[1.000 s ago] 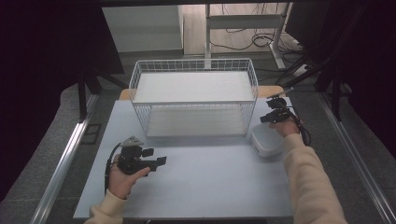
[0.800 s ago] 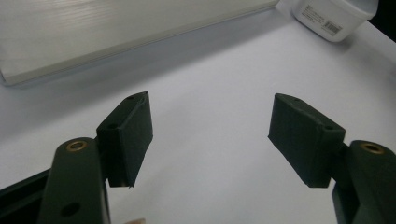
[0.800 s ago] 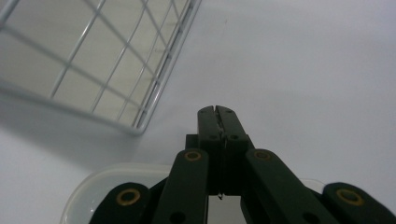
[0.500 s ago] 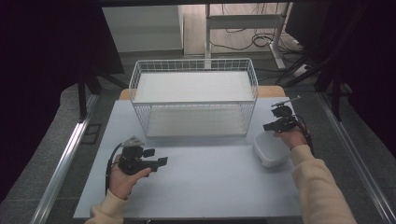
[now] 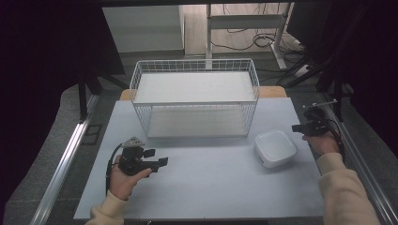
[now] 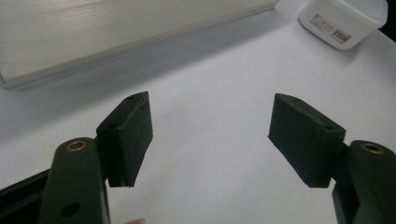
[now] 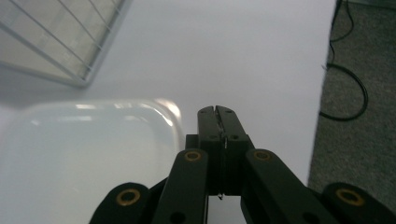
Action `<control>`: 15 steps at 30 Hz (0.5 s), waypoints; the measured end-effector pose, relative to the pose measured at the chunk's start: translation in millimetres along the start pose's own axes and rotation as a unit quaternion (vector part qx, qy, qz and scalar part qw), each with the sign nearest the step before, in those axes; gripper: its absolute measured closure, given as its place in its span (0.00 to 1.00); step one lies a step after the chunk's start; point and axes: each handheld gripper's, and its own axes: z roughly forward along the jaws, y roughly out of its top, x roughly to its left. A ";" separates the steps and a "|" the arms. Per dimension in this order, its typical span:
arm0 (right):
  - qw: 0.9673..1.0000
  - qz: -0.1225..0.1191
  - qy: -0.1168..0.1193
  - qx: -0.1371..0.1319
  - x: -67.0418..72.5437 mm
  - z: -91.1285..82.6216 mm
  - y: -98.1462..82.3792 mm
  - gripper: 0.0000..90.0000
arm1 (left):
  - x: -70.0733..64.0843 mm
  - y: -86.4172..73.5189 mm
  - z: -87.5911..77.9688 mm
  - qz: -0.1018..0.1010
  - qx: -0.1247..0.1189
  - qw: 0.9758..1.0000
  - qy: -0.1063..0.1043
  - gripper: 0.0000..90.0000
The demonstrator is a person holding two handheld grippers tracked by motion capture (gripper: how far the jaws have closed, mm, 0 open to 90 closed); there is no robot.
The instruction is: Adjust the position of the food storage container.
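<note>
White lidded container (image 5: 275,148): sitting on the table just right of the wire basket (image 5: 195,101), untouched. Right gripper (image 5: 300,127): hovering right of the container, jaws pressed together, gripping nothing. Left gripper (image 5: 162,161): resting well left of it, jaws spread wide, carrying nothing. Step judged: approaching; next, the right jaws need opening.

High view looks forward and down over the desk (image 5: 206,183); each claw view looks closely along its jaws, both sharing the white container (image 6: 343,18) ahead
</note>
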 end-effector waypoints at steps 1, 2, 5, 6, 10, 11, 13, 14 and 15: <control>1.000 0.001 -0.002 0.002 -3.2 0.6 -3.5 1.00 | -0.1 0.0 0.3 0.001 0.001 1.000 0.000 0.33; 1.000 0.003 -0.002 0.005 -6.0 1.4 -6.8 1.00 | -0.3 0.1 0.7 0.001 0.002 1.000 0.000 0.33; 1.000 0.002 0.001 0.017 -10.1 4.1 -16.0 1.00 | -1.1 0.2 1.1 0.001 0.001 1.000 -0.001 0.33; 1.000 0.000 0.001 0.018 -10.4 5.2 -18.7 1.00 | -1.2 0.2 1.1 0.001 0.002 1.000 0.000 0.33; 1.000 -0.008 0.006 0.028 -8.1 9.0 -27.8 1.00 | -1.6 -0.1 1.8 0.001 0.003 1.000 0.000 0.33; 0.999 -0.013 0.007 0.034 -6.8 10.1 -29.9 1.00 | -1.7 -0.2 1.9 0.001 0.003 1.000 0.000 0.33; 0.999 -0.023 0.006 0.044 -3.0 11.2 -34.1 1.00 | -1.6 -0.3 2.0 0.002 0.005 1.000 0.000 0.32; 0.998 -0.029 0.008 0.047 -1.1 11.6 -36.2 1.00 | -1.6 -0.3 2.0 0.002 0.005 1.000 0.000 0.33; 0.998 -0.032 0.012 0.050 0.9 12.2 -38.3 1.00 | -1.8 -0.3 2.0 0.002 0.005 1.000 -0.001 0.33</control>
